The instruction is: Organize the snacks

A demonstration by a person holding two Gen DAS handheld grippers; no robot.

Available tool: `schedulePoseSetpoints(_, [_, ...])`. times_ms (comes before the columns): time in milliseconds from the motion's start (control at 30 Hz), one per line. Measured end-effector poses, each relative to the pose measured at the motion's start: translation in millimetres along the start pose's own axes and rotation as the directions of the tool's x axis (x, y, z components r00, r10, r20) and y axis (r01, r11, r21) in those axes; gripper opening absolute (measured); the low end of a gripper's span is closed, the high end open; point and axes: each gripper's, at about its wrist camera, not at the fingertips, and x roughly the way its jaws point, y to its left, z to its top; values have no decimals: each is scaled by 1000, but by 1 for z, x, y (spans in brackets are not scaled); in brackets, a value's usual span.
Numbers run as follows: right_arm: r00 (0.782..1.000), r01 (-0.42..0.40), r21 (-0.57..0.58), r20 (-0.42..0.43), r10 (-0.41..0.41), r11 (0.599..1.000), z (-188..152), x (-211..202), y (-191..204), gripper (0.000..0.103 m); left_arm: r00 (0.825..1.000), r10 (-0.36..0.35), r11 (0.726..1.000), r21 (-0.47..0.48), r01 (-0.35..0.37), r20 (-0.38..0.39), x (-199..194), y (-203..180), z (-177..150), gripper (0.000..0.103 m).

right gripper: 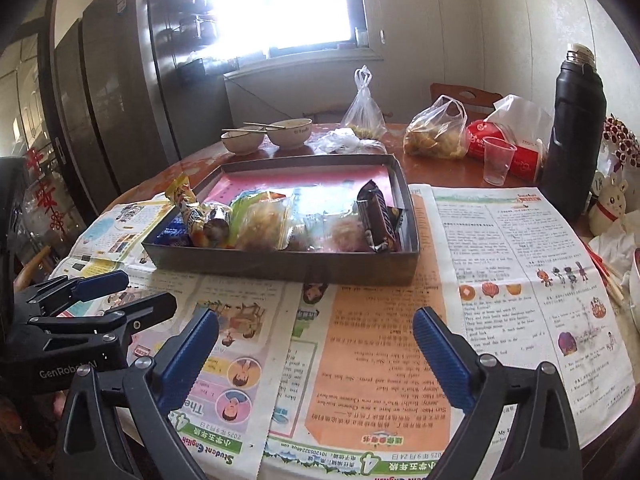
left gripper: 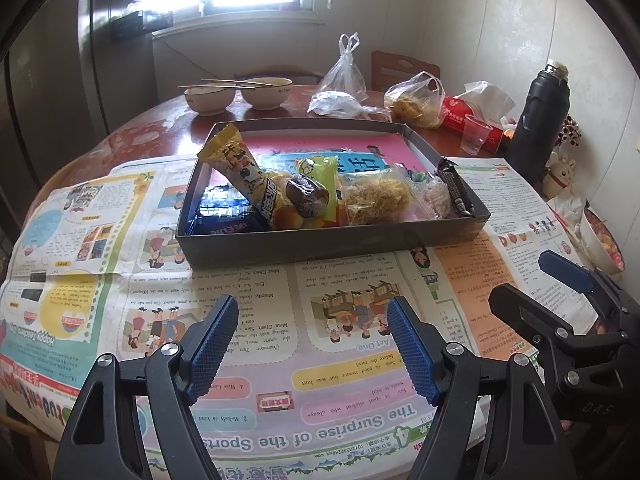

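Note:
A dark shallow box (left gripper: 320, 245) (right gripper: 280, 270) sits on newspaper in the middle of the table. Several snacks lie along its near side: a yellow tube packet (left gripper: 236, 168), a blue packet (left gripper: 224, 216), a dark round cake (left gripper: 308, 196), a clear bag of crispy noodles (left gripper: 376, 196) and a dark chocolate bar (left gripper: 454, 188) (right gripper: 376, 216). My left gripper (left gripper: 312, 344) is open and empty, hovering over the newspaper short of the box. My right gripper (right gripper: 316, 356) is open and empty beside it, also short of the box.
Newspaper (right gripper: 500, 280) covers the near half of the round wooden table. Behind the box stand two bowls with chopsticks (left gripper: 240, 94), plastic bags (left gripper: 416, 100), a red tissue pack (left gripper: 464, 118), a clear cup (right gripper: 496, 160) and a black flask (right gripper: 576, 128).

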Motion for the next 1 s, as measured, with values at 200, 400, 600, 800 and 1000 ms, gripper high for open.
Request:
schedulePoseSetpoints(200, [1000,6,24,1,-6,1000,-1,-1,-7,99,1000,6,1000,-5,-6,-5,1,2,0,78])
schedulePoseSetpoints(400, [1000,3,26,-6,-3,1000,-2,1,-7,99,1000,15,1000,1,-15,-9,2,1,0,78])
schedulePoseSetpoints(600, [1000,-1,25,-3,1,1000,-2,1,-6,99,1000,16,1000,-5,-16,-9,2,3,1,78])
schedulePoseSetpoints(800, [1000,-1,32,1,1,999,-2,1,-7,99,1000,18,1000,-6,-18,-5,1,4,1,78])
schedulePoseSetpoints(1000, [1000,-2,31,-1,2,1000,-2,1,-8,99,1000,18,1000,-7,-18,-6,1,3,1,78])
